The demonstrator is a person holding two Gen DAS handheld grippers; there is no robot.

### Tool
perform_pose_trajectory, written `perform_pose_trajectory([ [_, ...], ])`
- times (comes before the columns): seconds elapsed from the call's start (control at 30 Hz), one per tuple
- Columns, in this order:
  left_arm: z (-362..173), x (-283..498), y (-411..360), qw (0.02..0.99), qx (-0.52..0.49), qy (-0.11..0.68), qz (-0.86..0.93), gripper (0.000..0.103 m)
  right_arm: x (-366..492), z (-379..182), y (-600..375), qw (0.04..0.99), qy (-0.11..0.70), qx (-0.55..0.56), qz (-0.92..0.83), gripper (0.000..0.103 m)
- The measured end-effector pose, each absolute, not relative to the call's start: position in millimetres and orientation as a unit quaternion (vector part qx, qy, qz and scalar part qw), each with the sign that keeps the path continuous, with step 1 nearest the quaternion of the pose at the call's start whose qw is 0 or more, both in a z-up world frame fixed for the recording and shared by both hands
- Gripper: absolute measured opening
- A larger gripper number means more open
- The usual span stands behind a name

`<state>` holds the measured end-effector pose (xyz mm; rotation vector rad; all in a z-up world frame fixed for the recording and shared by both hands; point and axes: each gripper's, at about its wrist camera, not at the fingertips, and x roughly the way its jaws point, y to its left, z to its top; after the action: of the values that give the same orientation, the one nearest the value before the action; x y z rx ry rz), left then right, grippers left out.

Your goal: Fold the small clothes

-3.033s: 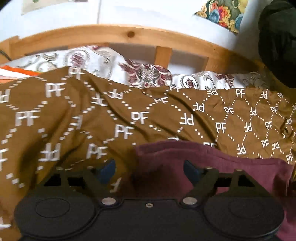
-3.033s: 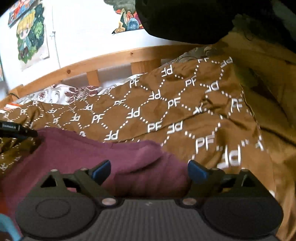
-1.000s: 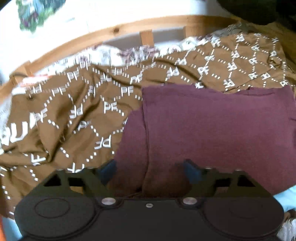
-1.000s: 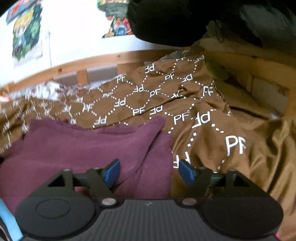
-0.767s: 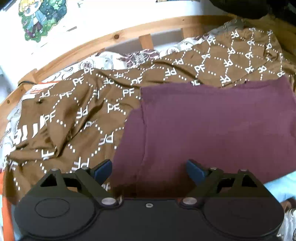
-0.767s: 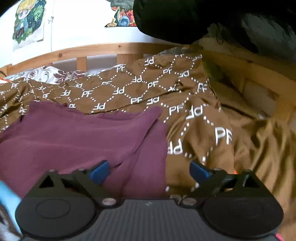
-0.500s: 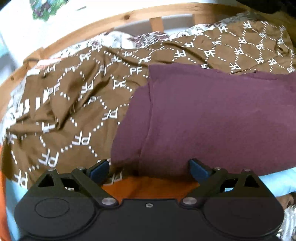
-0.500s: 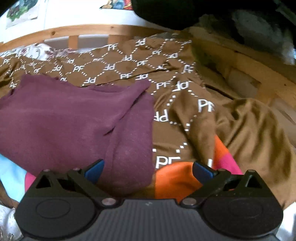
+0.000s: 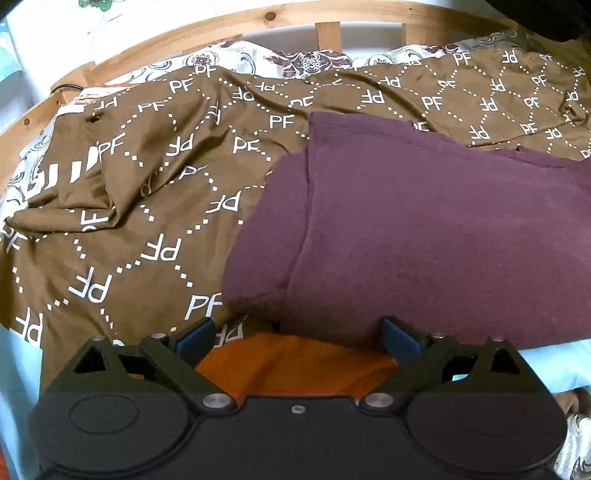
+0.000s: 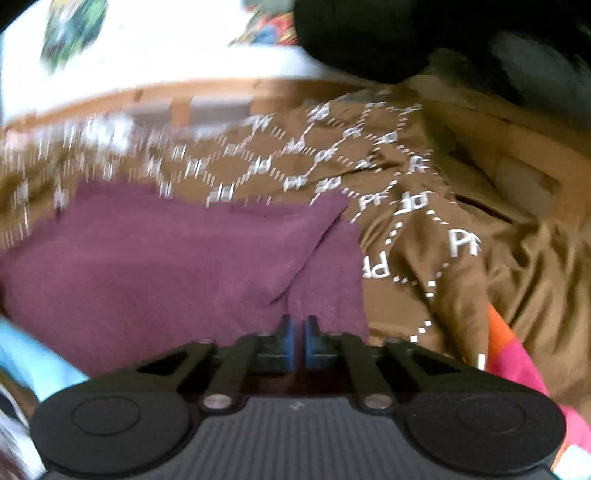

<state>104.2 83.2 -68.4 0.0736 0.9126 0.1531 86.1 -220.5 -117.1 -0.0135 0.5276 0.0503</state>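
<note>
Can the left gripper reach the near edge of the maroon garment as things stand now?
Probably yes: the left gripper is open, the maroon garment edge lies just ahead between its fingers, and nothing covers it.

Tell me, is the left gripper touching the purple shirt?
Apart. In the left wrist view the left gripper is open, and orange fabric shows between its fingertips and the purple shirt's near edge.

Brown PF-print blanket [image 9: 155, 192], wooden bed rail [image 9: 221, 29], perhaps posters [image 10: 74, 33]
</note>
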Motion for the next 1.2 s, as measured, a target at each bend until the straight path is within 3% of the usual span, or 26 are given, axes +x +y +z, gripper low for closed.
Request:
perform_pose_trajectory([
  [0.1,-70,104,85,0.893,0.035,0.442,0.075,0.098,69,-103,-245,0.97,0.225,0.088,0.015,0.001],
  [0.3,-73,105,83,0.89,0.034,0.448,0.079,0.098,80,-121,-283,0.941,0.273,0.2,-0.021,0.0],
  [0.43,-73,104,83,0.89,0.035,0.448,0.079,0.098,86,-117,-268,0.954,0.262,0.143,0.0,0.009],
  [0.5,-73,104,84,0.889,0.035,0.449,0.078,0.098,93,-117,-255,0.961,0.258,0.096,0.017,0.033],
  [0.57,-74,104,84,0.889,0.034,0.451,0.077,0.098,100,-120,-238,0.966,0.256,0.029,0.029,0.041],
  [0.77,-76,103,87,0.89,0.029,0.449,0.069,0.098,133,-134,-199,0.959,0.252,-0.121,0.044,0.043],
  [0.83,-77,103,89,0.89,0.022,0.45,0.068,0.099,143,-135,-202,0.96,0.255,-0.107,0.055,0.037],
  [0.87,-77,103,90,0.89,0.018,0.451,0.069,0.1,145,-134,-205,0.96,0.257,-0.091,0.057,0.022],
  [0.9,-78,103,91,0.889,0.015,0.452,0.069,0.1,145,-134,-209,0.961,0.259,-0.077,0.053,0.013],
  [1.0,-79,104,91,0.888,0.013,0.455,0.071,0.1,146,-129,-227,0.966,0.255,-0.016,0.049,0.009],
  [1.2,-80,103,92,0.887,0.019,0.456,0.071,0.101,132,-121,-281,0.947,0.249,0.193,0.062,0.01],
])
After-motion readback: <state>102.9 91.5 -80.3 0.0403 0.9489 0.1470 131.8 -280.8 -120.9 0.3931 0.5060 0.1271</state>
